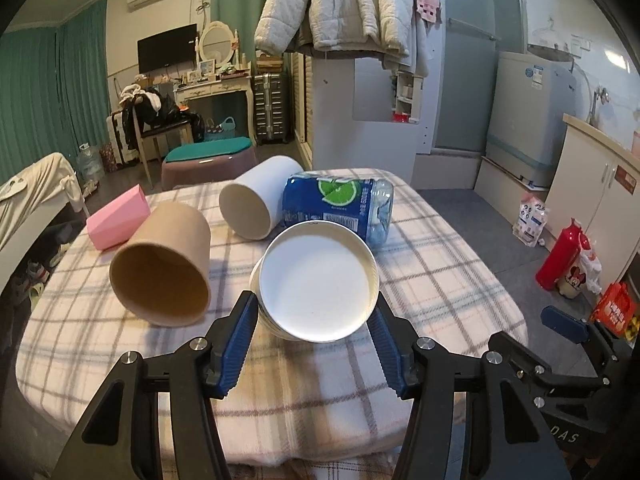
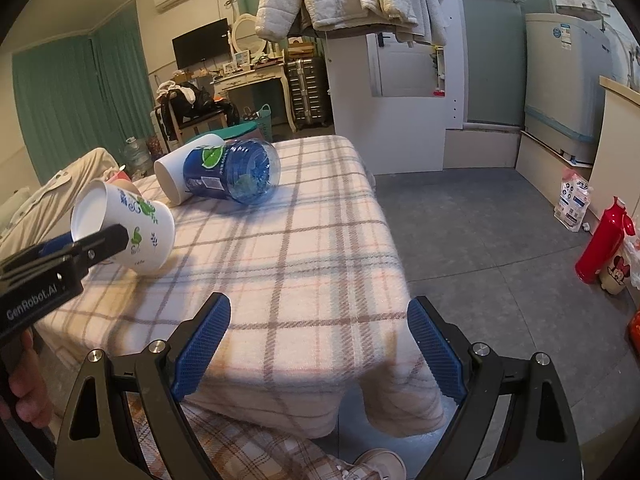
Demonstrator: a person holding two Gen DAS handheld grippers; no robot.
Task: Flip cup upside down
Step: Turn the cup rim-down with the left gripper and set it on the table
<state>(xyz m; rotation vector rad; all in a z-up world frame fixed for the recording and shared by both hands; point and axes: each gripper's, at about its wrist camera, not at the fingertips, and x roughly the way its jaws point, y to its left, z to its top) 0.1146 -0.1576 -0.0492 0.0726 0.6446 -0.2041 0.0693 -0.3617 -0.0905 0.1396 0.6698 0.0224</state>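
Observation:
A white paper cup point(image 1: 318, 282) with green and blue prints sits between the blue pads of my left gripper point(image 1: 314, 312). Its flat white base faces the left camera. In the right wrist view the cup point(image 2: 128, 228) is tilted, held above the plaid tablecloth point(image 2: 304, 248), with the left gripper's finger point(image 2: 102, 242) across its side. My right gripper point(image 2: 320, 320) is open and empty over the table's near right corner. It also shows at the right edge of the left wrist view point(image 1: 568, 324).
A brown paper cup point(image 1: 164, 268), a white cup point(image 1: 256, 200), a pink cup point(image 1: 118, 216) and a blue plastic bottle point(image 1: 340, 204) all lie on their sides on the table. A red flask point(image 2: 604, 240) stands on the floor to the right.

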